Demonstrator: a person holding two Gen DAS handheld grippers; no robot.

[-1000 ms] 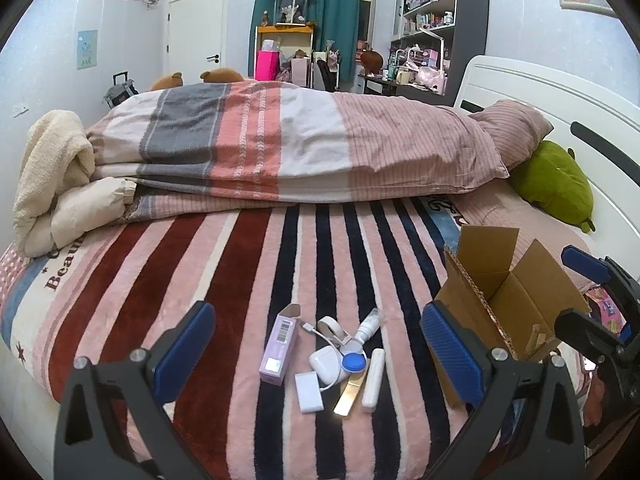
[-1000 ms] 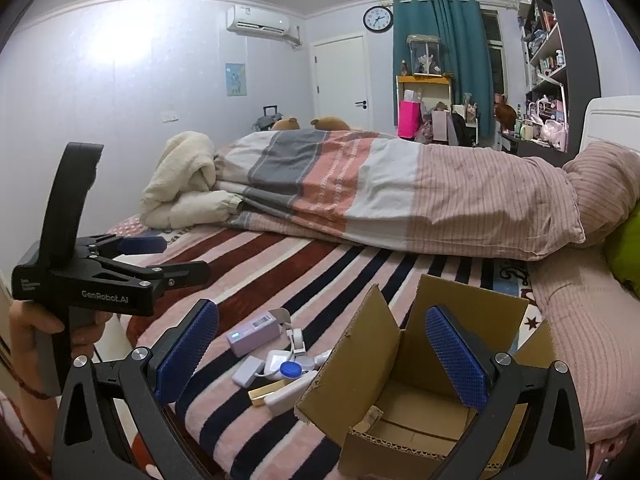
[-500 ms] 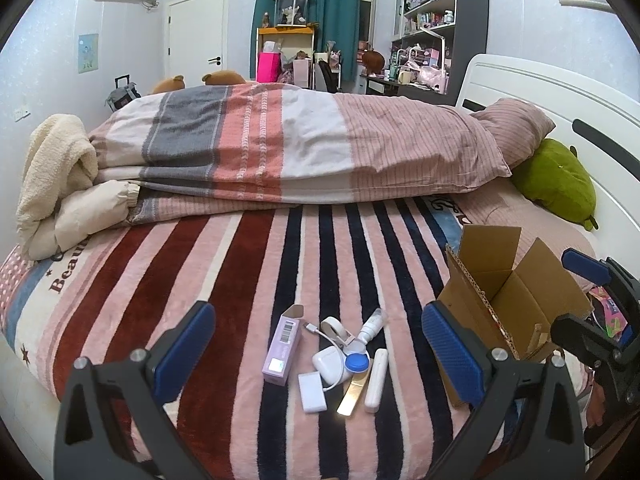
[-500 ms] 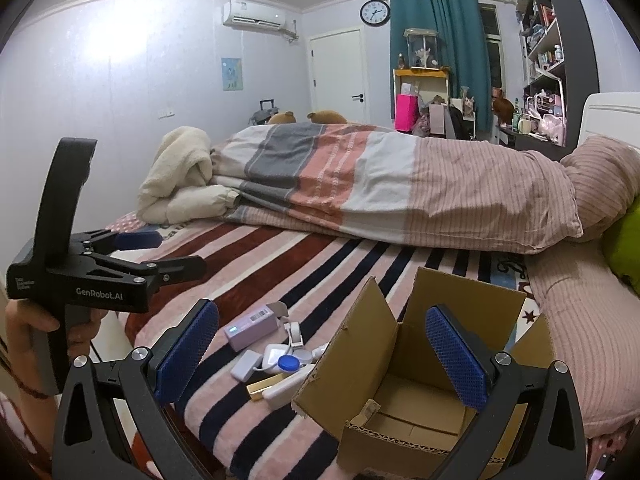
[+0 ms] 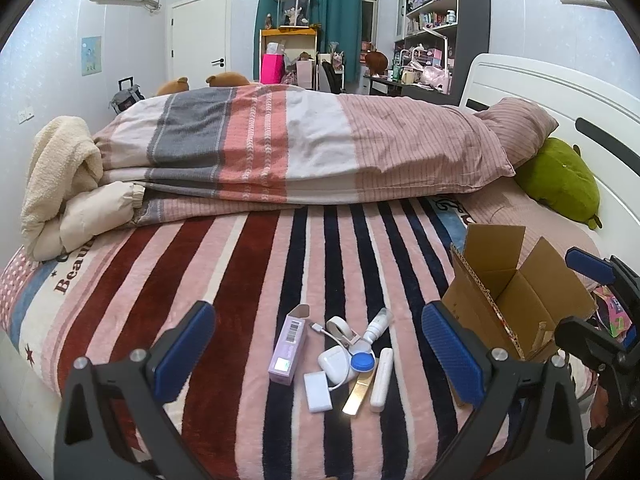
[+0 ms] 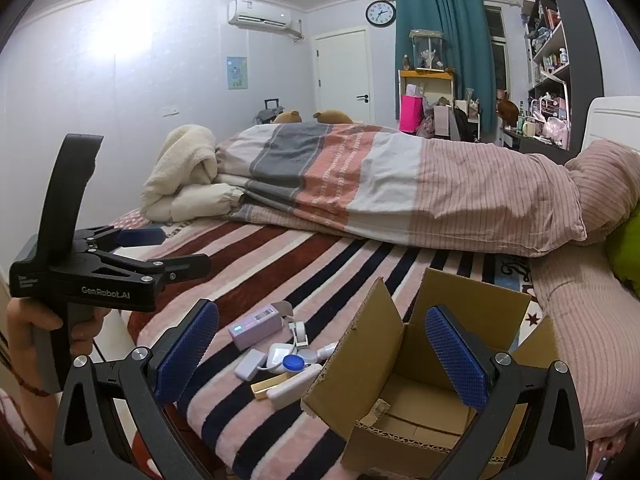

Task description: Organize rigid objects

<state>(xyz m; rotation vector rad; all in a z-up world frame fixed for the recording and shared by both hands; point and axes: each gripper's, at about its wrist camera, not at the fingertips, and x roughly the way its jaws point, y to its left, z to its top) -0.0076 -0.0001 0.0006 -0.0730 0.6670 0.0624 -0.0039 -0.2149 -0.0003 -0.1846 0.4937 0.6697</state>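
You are in a bedroom, over a bed covered by a striped blanket (image 5: 248, 280), with a folded quilt (image 5: 300, 152) lying across it farther back. Near the bed's front edge sits a small cluster of things: a lilac box (image 5: 289, 345) on the left, a white earbud case (image 5: 334, 361) with a blue-capped round case (image 5: 362, 361) touching it, a small white tube (image 5: 378, 325) behind them, a flat white adapter (image 5: 317, 392), a gold bar (image 5: 359, 390) and a white stick (image 5: 382, 379) lying side by side at the front. An open cardboard box (image 5: 516, 300) stands just to the right of the cluster, flaps up. Your left tongs (image 5: 316, 344) hover above the cluster with fingers spread wide, holding nothing. Your right tongs (image 6: 320, 352) are also spread apart and empty, framing the near corner of the cardboard box (image 6: 420, 392).
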